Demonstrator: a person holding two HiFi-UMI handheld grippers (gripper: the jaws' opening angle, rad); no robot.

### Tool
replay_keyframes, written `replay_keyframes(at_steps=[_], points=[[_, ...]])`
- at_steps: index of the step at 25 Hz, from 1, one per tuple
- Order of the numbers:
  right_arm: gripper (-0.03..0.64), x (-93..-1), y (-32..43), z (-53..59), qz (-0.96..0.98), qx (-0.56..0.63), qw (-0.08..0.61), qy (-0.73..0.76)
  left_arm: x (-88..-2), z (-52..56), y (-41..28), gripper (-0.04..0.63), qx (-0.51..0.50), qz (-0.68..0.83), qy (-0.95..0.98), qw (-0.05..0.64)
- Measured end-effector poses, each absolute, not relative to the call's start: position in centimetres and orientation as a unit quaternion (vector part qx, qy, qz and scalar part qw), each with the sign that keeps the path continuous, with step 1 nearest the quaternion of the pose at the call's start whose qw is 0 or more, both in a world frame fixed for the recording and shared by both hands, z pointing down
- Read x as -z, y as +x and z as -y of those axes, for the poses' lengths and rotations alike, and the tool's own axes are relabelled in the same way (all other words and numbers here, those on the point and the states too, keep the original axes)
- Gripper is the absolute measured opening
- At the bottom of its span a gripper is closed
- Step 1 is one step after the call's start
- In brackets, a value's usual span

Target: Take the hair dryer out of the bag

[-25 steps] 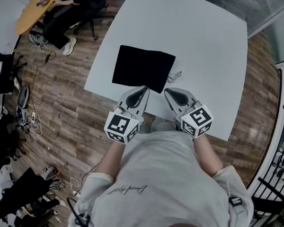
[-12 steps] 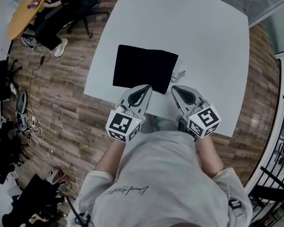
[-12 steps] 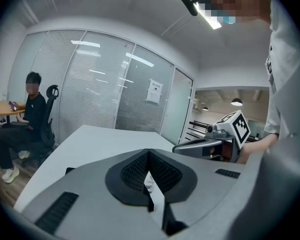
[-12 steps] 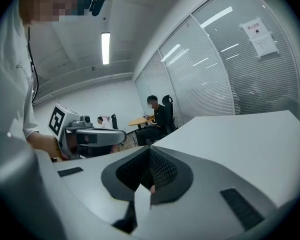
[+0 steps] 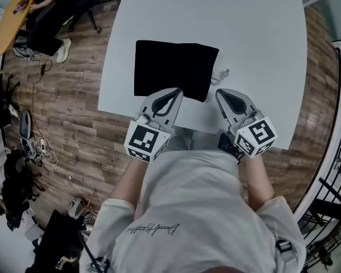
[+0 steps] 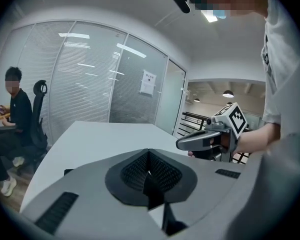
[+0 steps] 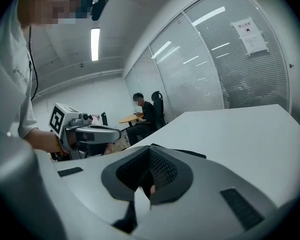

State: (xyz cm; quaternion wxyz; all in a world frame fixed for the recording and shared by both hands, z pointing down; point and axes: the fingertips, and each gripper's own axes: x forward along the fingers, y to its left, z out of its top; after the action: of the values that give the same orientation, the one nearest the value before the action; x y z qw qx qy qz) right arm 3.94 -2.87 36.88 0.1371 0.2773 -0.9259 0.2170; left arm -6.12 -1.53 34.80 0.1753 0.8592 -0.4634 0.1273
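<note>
Wood floor [image 5: 74, 124]; white table [image 5: 244, 33]; glass walls [image 6: 90, 84]

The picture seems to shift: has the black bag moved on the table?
No. The black bag still lies by the table's near edge, the white cord beside its right corner as before.

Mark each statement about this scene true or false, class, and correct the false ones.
1. The black bag lies flat on the white table. True.
2. The left claw is clamped on the bag. False: its jaws are shut on nothing.
3. The right claw is shut and empty. True.
4. Nobody else is in the room. False: a seated person is off to the left of the table.
</note>
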Motion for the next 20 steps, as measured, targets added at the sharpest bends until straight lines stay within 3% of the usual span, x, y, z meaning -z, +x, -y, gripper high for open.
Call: replay_keyframes(at_steps=[20], points=[[0.015,-41.3,5.0,4.8,0.909,-0.246,0.167,0.292,-42.5,6.3,-4.9,0.012,-0.303,0.324,0.887,0.124]])
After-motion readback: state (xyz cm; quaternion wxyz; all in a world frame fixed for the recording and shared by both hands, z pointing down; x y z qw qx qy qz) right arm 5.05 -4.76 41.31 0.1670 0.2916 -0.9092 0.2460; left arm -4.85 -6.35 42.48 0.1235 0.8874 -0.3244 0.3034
